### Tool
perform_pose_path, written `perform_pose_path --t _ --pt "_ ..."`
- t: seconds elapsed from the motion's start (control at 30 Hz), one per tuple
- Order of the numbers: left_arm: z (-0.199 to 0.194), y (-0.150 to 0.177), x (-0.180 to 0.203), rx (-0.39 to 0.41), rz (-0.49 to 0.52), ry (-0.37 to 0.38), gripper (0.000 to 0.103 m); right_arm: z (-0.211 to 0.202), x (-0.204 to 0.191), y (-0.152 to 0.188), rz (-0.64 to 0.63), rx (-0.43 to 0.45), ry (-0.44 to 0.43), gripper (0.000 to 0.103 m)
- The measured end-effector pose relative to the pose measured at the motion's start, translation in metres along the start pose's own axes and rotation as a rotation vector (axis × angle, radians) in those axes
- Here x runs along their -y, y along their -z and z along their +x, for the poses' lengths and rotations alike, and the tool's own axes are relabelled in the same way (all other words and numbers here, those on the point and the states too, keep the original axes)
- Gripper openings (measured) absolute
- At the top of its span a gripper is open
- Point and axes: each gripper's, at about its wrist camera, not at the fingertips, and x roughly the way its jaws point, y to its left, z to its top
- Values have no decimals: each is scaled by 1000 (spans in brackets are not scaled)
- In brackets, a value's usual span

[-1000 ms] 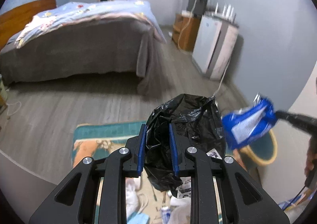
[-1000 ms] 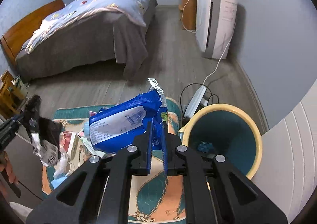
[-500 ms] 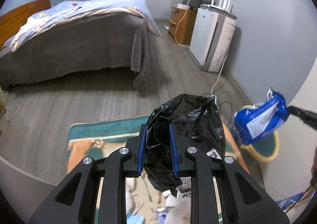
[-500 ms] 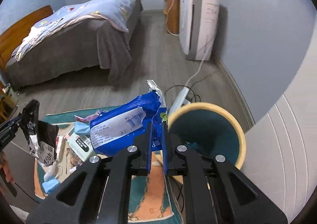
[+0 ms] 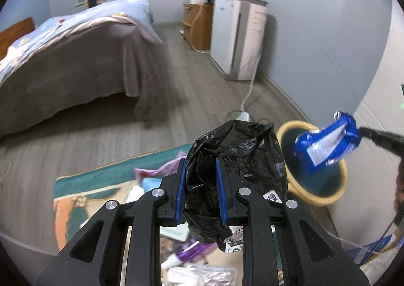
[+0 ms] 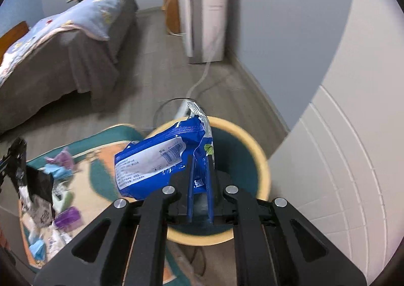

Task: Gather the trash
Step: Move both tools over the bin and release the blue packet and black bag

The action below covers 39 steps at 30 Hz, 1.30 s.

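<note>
A bed (image 5: 75, 63) is seen at the left of the room, with a white appliance (image 5: 237, 38) against the far wall. On the floor a patterned rug (image 5: 83, 185) is spread, and its near edge is strewn with litter (image 6: 60, 200): purple and pale blue wrappers, cartons and tissues. A crumpled black bag (image 5: 234, 162) is pinched between the blue pads of the left gripper (image 5: 200, 185), whose fingers are drawn close around it; the bag is held in the air above the rug's right edge, and a white label hangs from its underside. Just beside the rug's right edge a yellow-rimmed bin (image 6: 262, 159) with a teal inside is stood on the floor, near the white wall. A blue packet (image 6: 161, 159) is clamped at one end by the right gripper (image 6: 200, 174), the fingers pressed almost together on it. The packet is held over the bin's mouth, its torn end pointing up. Cables (image 6: 202, 78) are trailed across the floor behind the bin.
</note>
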Motion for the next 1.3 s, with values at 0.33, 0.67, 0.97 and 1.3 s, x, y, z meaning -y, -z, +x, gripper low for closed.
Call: perform_pose_path --t 0.33,0.67,0.97,1.3 --pt "32 -2 54 -24 -24 84 23 28 49 -2 26 -24 123 8" --pt "59 -30 143 1 61 119 25 52 68 8 35 -96 176 8" --pt "79 -39 174 3 92 117 42 59 68 13 64 -134 66 12" --pt "69 -33 155 9 84 60 88 50 54 7 86 -104 -1 72"
